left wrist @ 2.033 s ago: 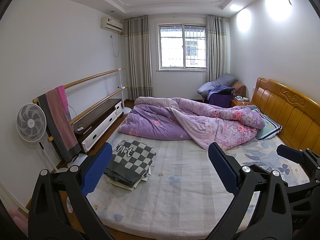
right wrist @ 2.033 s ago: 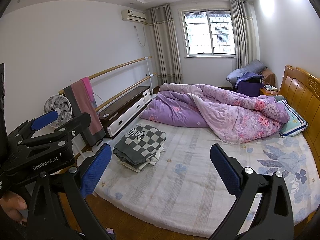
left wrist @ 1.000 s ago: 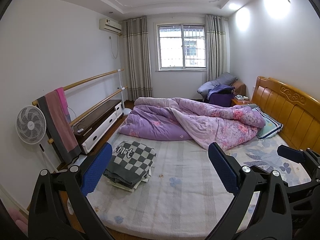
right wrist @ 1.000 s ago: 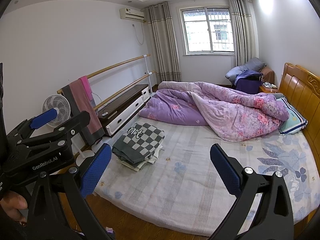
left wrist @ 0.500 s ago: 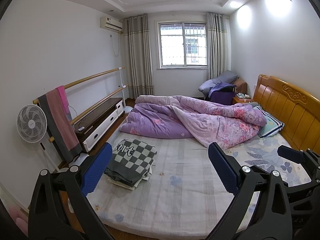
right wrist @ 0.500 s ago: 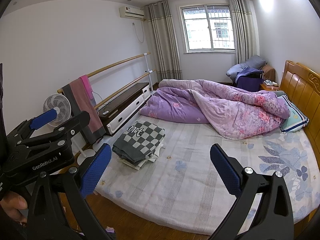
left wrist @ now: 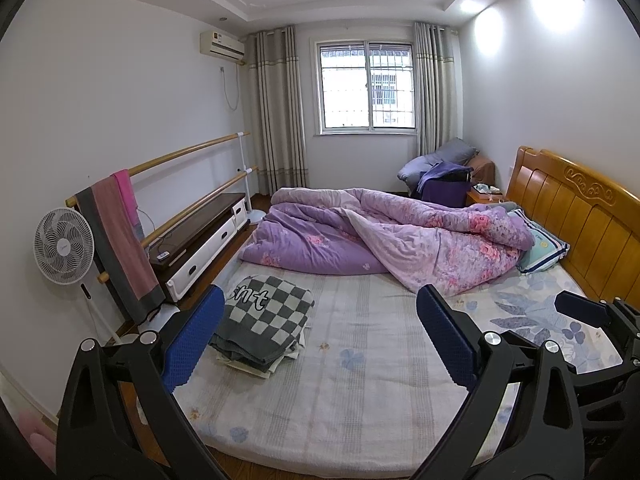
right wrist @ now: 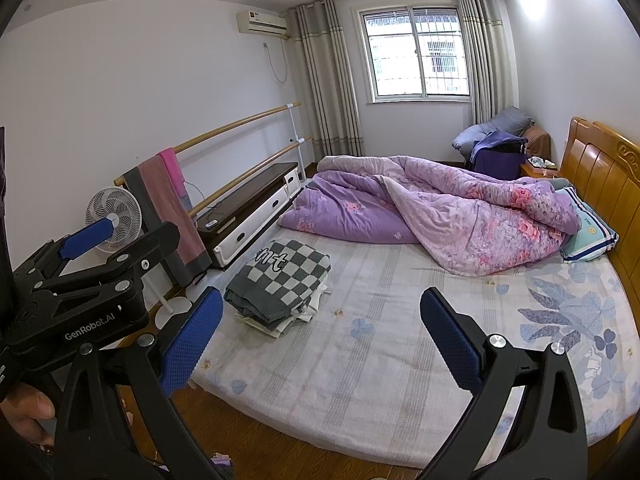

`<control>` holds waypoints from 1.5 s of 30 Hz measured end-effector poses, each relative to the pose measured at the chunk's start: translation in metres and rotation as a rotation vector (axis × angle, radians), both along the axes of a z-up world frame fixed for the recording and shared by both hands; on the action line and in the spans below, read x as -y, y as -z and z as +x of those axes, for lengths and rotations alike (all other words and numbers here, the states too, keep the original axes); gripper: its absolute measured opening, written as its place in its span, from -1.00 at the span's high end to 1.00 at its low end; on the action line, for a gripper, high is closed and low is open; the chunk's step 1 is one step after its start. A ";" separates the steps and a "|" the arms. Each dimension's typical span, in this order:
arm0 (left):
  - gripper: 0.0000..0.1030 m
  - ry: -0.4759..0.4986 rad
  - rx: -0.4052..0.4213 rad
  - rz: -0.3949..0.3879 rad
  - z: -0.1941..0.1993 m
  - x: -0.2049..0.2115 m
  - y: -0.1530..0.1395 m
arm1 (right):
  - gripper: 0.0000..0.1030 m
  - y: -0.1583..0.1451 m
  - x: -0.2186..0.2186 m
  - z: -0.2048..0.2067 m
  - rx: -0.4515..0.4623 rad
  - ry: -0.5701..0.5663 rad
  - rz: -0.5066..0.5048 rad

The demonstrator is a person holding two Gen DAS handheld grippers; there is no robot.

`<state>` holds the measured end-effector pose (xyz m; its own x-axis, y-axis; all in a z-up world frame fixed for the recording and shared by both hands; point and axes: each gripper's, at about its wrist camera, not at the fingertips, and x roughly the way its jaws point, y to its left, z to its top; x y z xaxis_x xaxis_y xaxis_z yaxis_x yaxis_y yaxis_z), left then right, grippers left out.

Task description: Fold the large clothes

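A folded stack of clothes topped by a grey and white checked garment (left wrist: 262, 314) lies on the bed's left side; it also shows in the right wrist view (right wrist: 282, 280). My left gripper (left wrist: 320, 340) is open and empty, held above the foot of the bed. My right gripper (right wrist: 322, 340) is open and empty too, near the bed's front edge. The left gripper's body also shows at the left of the right wrist view (right wrist: 80, 280). Both grippers are well short of the stack.
The bed (left wrist: 360, 400) has a pale floral sheet. A rumpled purple quilt (left wrist: 380, 240) and a pillow (left wrist: 540, 248) lie at its far end by the wooden headboard (left wrist: 580, 220). A fan (left wrist: 64, 246), a towel on wall bars (left wrist: 120, 240) and a low cabinet (left wrist: 200, 240) stand at the left.
Both views have shifted only slightly. The grippers stay open and empty, and the clothes stack has not moved.
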<state>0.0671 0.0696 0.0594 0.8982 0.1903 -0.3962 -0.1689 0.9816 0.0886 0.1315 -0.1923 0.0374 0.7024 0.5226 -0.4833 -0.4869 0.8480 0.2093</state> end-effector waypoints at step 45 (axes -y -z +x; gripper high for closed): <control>-0.88 0.002 -0.013 -0.008 0.011 -0.023 0.001 | -0.85 0.002 -0.006 0.008 -0.018 -0.004 -0.004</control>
<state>0.0777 0.0929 0.0588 0.8933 0.1852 -0.4096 -0.1659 0.9827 0.0825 0.1400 -0.1862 0.0355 0.6915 0.5232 -0.4981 -0.4862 0.8471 0.2148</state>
